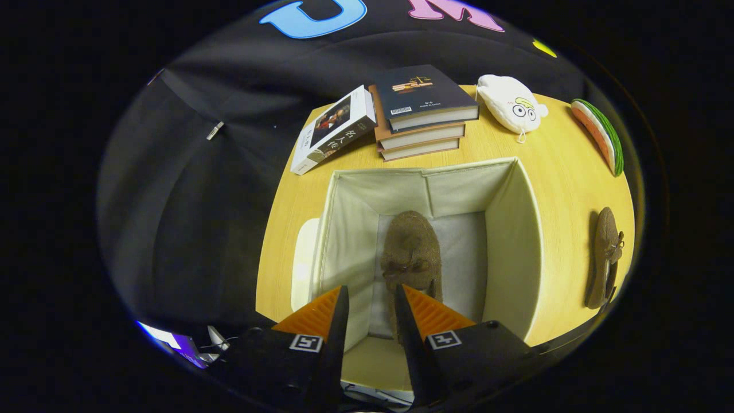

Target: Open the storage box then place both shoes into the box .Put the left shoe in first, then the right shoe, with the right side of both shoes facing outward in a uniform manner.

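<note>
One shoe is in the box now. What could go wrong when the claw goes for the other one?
The first shoe lies along the middle of the box floor, so the second may land on top of it or push it crooked.

The other shoe lies on its side near the table edge; a clumsy pinch could knock it off.

The open claw hangs above the box, so moving sideways too low might bump the wall.

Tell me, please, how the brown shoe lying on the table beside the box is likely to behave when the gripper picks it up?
The shoe looks like soft, fuzzy fabric, so it probably flexes and sags when lifted. Being low and slim, it is likely light. Its bow may snag. The gripper hangs open above the box.
</note>
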